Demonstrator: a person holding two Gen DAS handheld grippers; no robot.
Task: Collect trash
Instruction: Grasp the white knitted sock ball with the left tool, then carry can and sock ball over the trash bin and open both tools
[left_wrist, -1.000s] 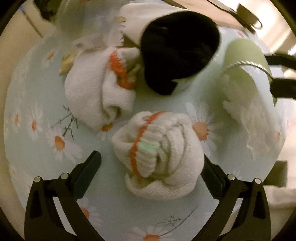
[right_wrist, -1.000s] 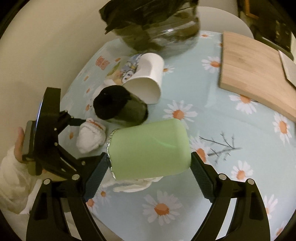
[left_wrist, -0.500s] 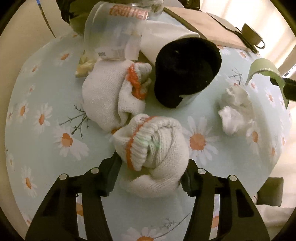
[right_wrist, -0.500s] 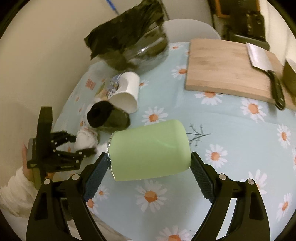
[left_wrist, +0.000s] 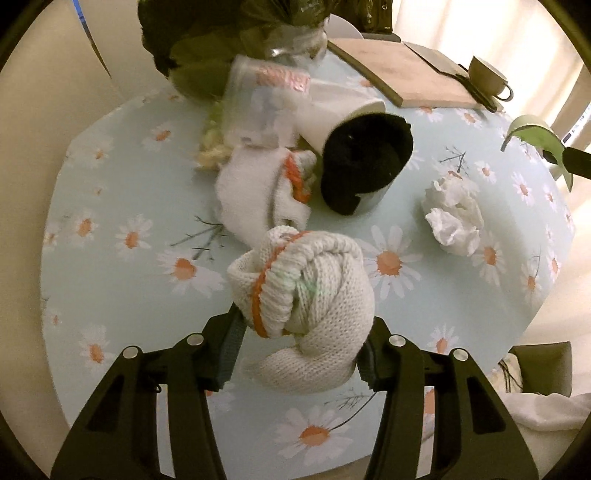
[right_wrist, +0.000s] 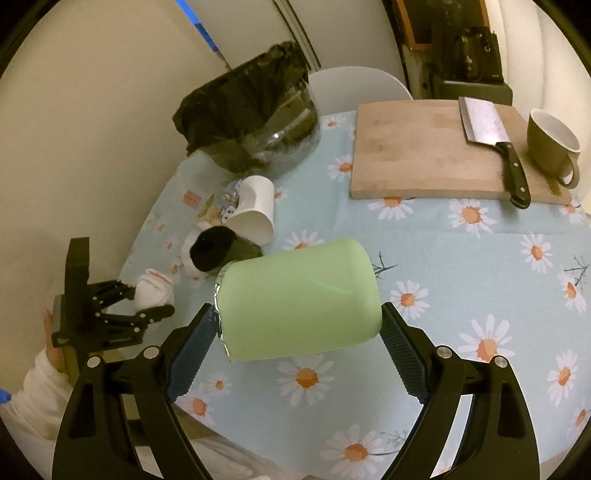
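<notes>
A rolled white sock with an orange band (left_wrist: 314, 291) sits between the pads of my left gripper (left_wrist: 301, 332), whose jaws are still closing on it; it hangs above the daisy tablecloth (left_wrist: 122, 258). The right wrist view shows that gripper (right_wrist: 147, 301) at the table's left edge with the sock (right_wrist: 153, 291) in it. My right gripper (right_wrist: 297, 317) is shut on a pale green can (right_wrist: 299, 299), held sideways over the table. A crumpled tissue (left_wrist: 454, 218), a clear plastic wrapper (left_wrist: 258, 103) and a tipped white paper cup (left_wrist: 332, 110) lie further back.
A bin lined with a black bag (right_wrist: 255, 122) stands at the table's far left. A second white sock (left_wrist: 251, 195) and a black sock (left_wrist: 365, 158) lie by the cup. A cutting board (right_wrist: 424, 147) with a cleaver (right_wrist: 487, 136) and a mug (right_wrist: 550, 147) are far right.
My left gripper has closed from wide open onto the rolled sock and lifted it off the cloth. The right gripper has risen and swung with the can, uncovering the tissue.
</notes>
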